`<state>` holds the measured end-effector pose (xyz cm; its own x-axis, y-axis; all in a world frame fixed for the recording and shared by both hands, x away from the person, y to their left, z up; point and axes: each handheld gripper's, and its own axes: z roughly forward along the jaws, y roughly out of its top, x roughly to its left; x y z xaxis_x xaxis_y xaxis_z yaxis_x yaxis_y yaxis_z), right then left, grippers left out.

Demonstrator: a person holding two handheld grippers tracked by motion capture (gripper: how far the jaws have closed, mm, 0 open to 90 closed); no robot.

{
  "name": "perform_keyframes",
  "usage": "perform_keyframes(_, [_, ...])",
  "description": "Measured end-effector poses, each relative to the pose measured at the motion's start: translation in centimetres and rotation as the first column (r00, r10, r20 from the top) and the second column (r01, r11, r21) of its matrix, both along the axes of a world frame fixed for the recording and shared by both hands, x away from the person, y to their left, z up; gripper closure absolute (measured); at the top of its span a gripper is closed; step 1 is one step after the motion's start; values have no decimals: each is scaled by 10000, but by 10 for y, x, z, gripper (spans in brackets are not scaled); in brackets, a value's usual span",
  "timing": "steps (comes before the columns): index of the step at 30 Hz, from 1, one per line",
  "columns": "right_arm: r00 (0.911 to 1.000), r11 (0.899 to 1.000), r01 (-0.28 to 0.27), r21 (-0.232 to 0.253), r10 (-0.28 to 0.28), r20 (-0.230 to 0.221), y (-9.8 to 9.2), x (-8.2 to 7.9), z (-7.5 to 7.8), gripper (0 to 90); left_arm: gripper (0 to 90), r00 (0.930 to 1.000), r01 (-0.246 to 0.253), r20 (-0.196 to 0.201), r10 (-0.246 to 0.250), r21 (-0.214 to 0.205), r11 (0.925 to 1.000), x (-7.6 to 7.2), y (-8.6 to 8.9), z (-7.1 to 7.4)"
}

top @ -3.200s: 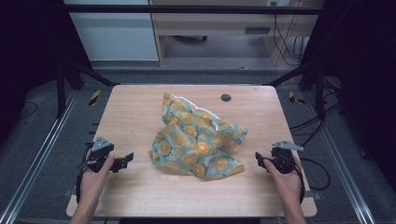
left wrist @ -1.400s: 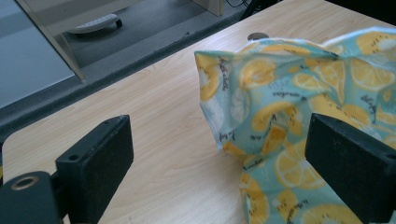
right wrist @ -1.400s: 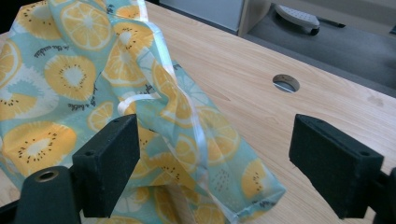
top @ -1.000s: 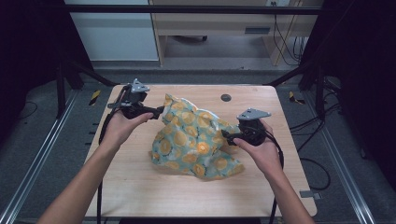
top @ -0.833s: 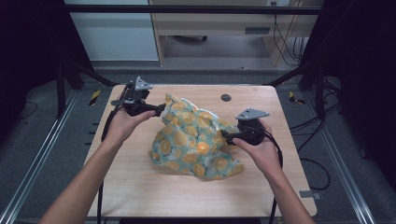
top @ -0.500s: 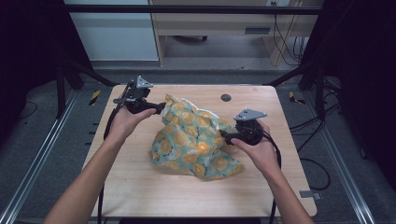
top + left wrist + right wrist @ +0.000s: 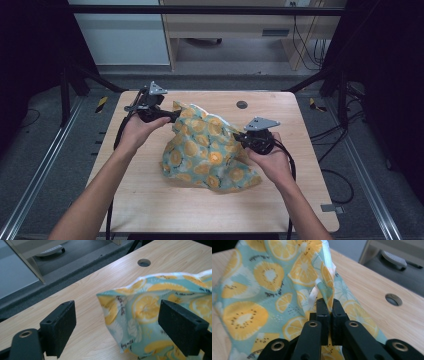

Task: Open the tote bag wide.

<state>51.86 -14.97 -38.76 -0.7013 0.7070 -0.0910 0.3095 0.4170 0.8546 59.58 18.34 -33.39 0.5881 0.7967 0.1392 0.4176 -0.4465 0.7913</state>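
1. Cloth: crumpled teal fabric printed with yellow citrus slices, heaped mid-worktop.
2. My right gripper: jaws have just been closing, now pinched on the cloth's hemmed edge. Keep that pinch firm.
3. My left gripper: jaws wide, the far corner between them, untouched. I judge it best to slide deeper past the hem before closing.

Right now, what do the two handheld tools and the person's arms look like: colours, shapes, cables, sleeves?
Both are black. The left tool and right tool each carry a grey three-cornered plate on top and trail a black cable toward the person. In the left gripper view the left tool's flat rectangular black pads are matte. In the right gripper view, brass-coloured rivets mark the right tool's black linkage arms. Both forearms are bare, with no sleeves visible.
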Motion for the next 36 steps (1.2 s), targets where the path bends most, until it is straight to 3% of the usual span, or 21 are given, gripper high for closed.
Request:
perform_keyframes(6, [9965, 9967, -749, 323, 736, 399, 4, -15, 9, 892, 160, 9997, 29, 261, -28, -32, 10000, -6, -3, 12])
perform_keyframes(11, [9922, 9929, -1163, 260, 1150, 488, 8, -23, 11, 893, 186, 9987, 72, 506, -66, -108, 9999, -11, -4, 22])
perform_keyframes(19, [9792, 9806, -1939, 290, 1916, 672, 15, -39, 13, 895, 230, 9981, 170, 598, -167, -46, 9998, -18, -8, 34])
perform_keyframes(27, [9731, 9747, -2228, 188, 2212, 637, 17, -48, 7, 896, 253, 9982, 538, 252, -544, 212, 9983, -28, -11, 34])
perform_keyframes(36, [9637, 9648, -2621, 207, 2606, 575, 23, -55, 3, 897, 199, 9974, 707, 86, -710, 378, 9968, -35, -15, 38])
